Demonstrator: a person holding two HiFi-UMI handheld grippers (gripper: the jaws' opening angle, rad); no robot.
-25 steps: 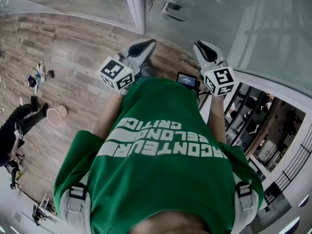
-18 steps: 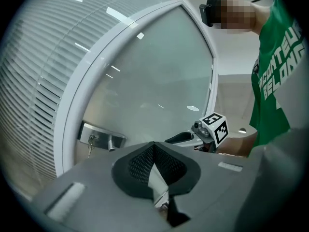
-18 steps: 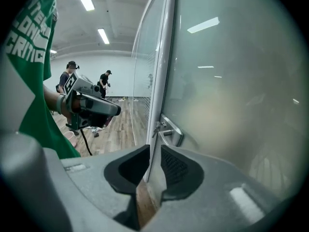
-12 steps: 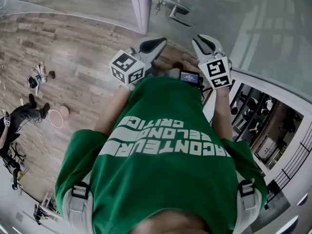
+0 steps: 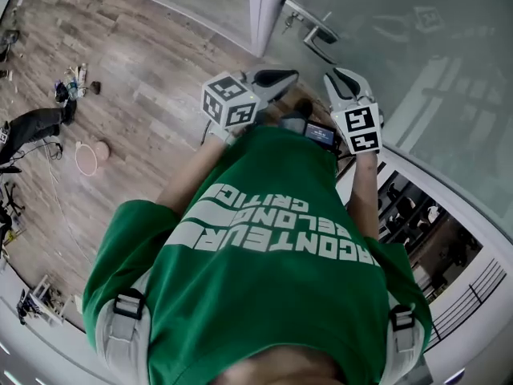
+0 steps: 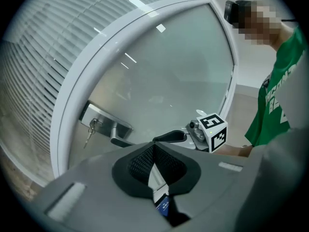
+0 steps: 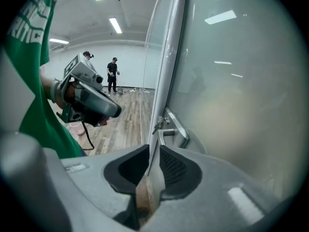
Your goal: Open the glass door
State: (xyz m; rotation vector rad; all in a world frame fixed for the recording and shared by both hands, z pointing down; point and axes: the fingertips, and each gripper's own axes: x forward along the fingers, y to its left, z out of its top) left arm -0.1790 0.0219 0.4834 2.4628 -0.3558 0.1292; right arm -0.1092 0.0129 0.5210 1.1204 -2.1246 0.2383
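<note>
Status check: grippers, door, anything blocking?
Left gripper and right gripper both shut, empty, short of door handle. Key hanging in lock. Nothing in the way.

Frosted glass door (image 5: pixel 401 46), lever handle (image 5: pixel 314 30)

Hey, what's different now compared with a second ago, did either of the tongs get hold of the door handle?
The left tongs swung rightward, closer to the right tongs, and both now sit nearer the door handle. Nothing was taken hold of or let go. Both tongs stay shut and empty, and the glass door stays closed.
</note>
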